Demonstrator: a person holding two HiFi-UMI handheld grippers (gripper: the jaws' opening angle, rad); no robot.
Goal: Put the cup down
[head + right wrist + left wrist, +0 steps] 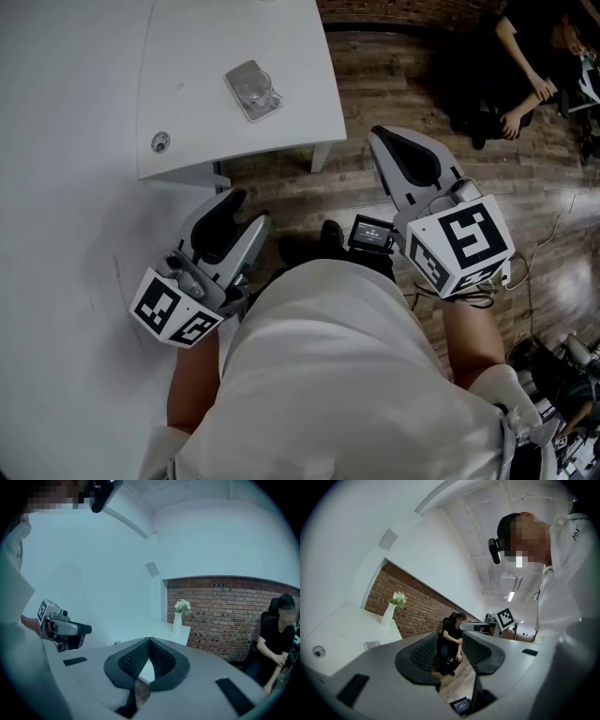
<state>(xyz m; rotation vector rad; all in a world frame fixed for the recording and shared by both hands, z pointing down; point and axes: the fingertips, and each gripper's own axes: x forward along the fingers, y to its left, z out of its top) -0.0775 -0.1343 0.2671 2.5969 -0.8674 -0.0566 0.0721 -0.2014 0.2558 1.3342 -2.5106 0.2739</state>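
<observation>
Close against my body, my left claw has its jaws spread, with nothing between them. My right claw, held a little further out, is pressed together on nothing. Beyond both, the cup stands upright on a small grey tray on the white table, well apart from either claw. It lies ahead of my left claw, and ahead and to the left of my right, so the left is nearer. I judge the putting-down done.
</observation>
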